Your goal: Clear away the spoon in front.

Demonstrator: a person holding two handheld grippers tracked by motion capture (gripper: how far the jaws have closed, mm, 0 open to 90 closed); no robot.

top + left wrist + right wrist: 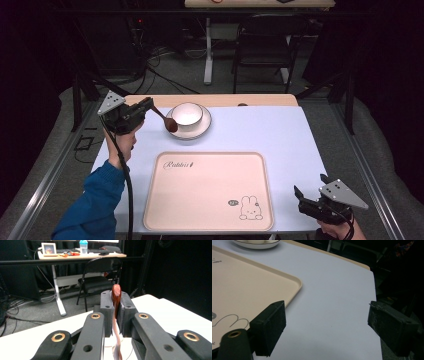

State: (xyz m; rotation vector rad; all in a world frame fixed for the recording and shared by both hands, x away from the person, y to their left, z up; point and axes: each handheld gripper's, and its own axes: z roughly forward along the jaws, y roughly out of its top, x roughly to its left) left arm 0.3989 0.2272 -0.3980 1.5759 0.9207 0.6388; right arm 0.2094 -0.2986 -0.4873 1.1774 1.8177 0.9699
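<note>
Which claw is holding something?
The left claw, up by the bowl, is pinching the brown spoon. The right claw, near the tray, is wide open, gripping nothing.

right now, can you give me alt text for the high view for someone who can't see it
The left gripper holds a brown wooden spoon over the rim of a white plate carrying a white bowl. Nearer lies a beige tray with a rabbit drawing, and the right gripper rests open at the table's near right corner.
</note>
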